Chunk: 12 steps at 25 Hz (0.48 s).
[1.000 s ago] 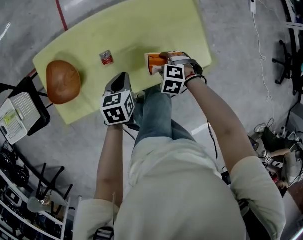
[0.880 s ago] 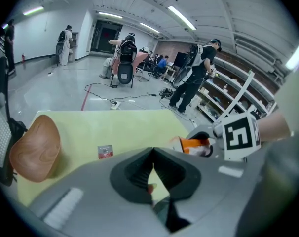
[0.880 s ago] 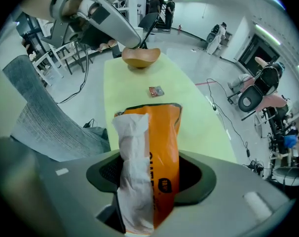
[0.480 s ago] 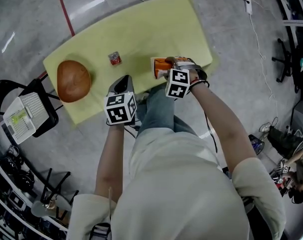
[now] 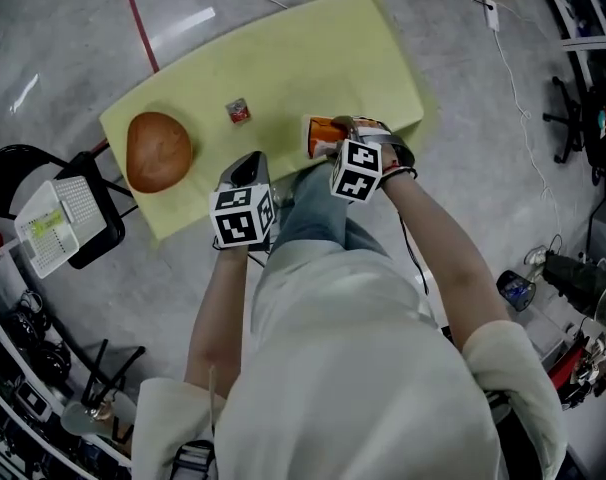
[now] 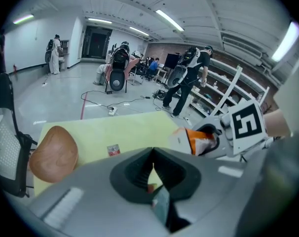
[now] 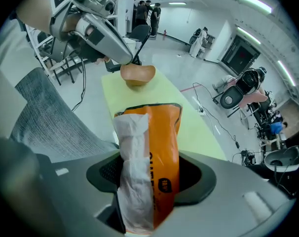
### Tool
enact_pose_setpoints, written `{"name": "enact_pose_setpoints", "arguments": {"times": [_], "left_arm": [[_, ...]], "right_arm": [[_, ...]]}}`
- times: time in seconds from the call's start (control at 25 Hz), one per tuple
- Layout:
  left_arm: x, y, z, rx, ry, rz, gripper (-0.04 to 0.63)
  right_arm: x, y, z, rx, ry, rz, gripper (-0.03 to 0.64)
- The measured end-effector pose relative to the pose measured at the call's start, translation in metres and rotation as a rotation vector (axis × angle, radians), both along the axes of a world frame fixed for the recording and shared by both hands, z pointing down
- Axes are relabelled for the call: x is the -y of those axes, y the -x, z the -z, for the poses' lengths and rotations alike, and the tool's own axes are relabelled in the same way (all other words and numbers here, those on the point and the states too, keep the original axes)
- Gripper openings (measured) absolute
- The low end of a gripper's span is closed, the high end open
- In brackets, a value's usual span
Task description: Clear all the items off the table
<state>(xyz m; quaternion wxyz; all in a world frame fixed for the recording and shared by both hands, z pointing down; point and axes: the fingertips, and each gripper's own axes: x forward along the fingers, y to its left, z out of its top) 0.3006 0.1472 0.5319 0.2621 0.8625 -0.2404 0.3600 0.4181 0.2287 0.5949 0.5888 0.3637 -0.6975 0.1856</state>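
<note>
orange packet (image 7: 162,137), clamped in right tool (image 7: 149,176)

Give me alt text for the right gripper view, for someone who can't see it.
The right gripper clamps an orange packet with crumpled white paper alongside it. Beyond lie a yellow-green table and a brown wooden bowl at its far end.
</note>
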Motion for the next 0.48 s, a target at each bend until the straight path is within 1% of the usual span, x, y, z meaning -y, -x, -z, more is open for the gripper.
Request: {"name": "enact_pose_setpoints", "arguments": {"times": [0.2,0.48], "left_arm": [[-0.011,0.016,0.017,-0.001,-0.028,-0.013,0.009],[-0.013,0.035,0.035,-0.001,-0.048,0.01,0.009]], "right_arm": [[-0.009,0.023,0.018,0.02,-0.033,-0.044,0.276],[-0.004,0.039,0.048,0.074,-0.082,-0.177,0.276]]}}
